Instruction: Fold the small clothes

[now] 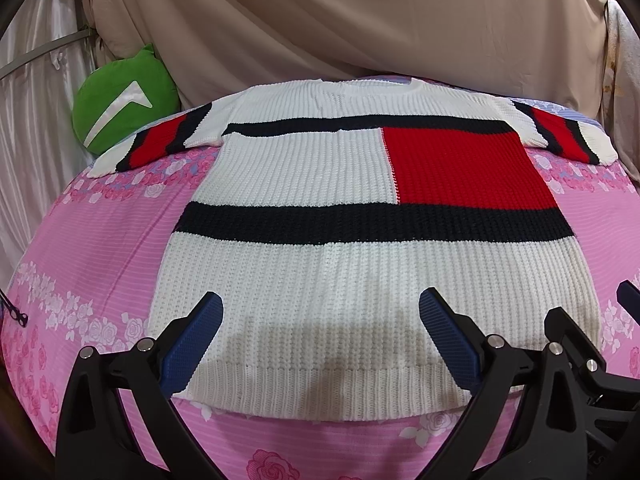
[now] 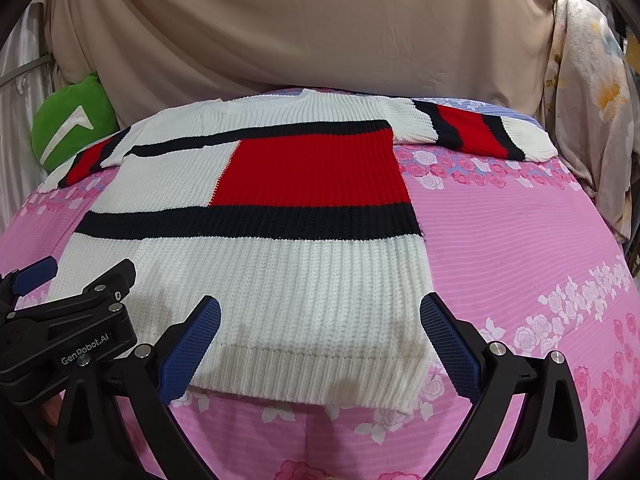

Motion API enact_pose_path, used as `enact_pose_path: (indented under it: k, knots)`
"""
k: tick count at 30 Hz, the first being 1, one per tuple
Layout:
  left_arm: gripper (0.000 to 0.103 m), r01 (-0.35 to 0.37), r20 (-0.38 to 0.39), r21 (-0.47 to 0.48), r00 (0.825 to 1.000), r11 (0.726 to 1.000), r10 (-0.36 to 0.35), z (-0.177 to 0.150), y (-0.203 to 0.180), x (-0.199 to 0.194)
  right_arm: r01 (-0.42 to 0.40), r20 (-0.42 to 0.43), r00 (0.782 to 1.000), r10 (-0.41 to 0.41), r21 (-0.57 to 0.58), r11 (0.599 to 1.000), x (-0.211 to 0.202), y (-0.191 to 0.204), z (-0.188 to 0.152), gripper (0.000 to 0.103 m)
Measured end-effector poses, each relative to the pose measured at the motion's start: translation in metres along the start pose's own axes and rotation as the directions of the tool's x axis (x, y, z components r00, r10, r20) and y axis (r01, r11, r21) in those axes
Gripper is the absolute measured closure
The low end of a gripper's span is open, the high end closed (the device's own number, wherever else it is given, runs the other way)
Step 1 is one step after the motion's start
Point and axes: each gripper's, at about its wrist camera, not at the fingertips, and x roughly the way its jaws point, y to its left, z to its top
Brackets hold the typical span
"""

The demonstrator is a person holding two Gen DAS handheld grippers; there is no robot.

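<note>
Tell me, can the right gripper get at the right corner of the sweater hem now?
Probably yes. The right gripper is open and hangs just before the sweater; the hem corner lies flat on the pink sheet with nothing over it.

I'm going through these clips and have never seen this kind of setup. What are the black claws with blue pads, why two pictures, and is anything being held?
There is no robot here: a person holds a two-finger gripper in each hand, each carrying a wide-angle camera looking along its fingers. One picture comes from the left gripper, the other from the right gripper. The blue parts are grip pads. A white, red and navy knitted sweater lies flat, sleeves spread, on a pink rose-print sheet. A green cushion sits behind. Both grippers are open near the hem, holding nothing.
</note>
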Motion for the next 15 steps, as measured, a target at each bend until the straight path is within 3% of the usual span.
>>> enact_pose_path:
  k: [15]
  knots:
    - [0.009, -0.003, -0.002, 0.004, 1.000, 1.000, 0.003, 0.0013, -0.0007, 0.0004, 0.001, -0.001, 1.000, -0.001, -0.001, 1.000, 0.0010, -0.0001, 0.0003, 0.005]
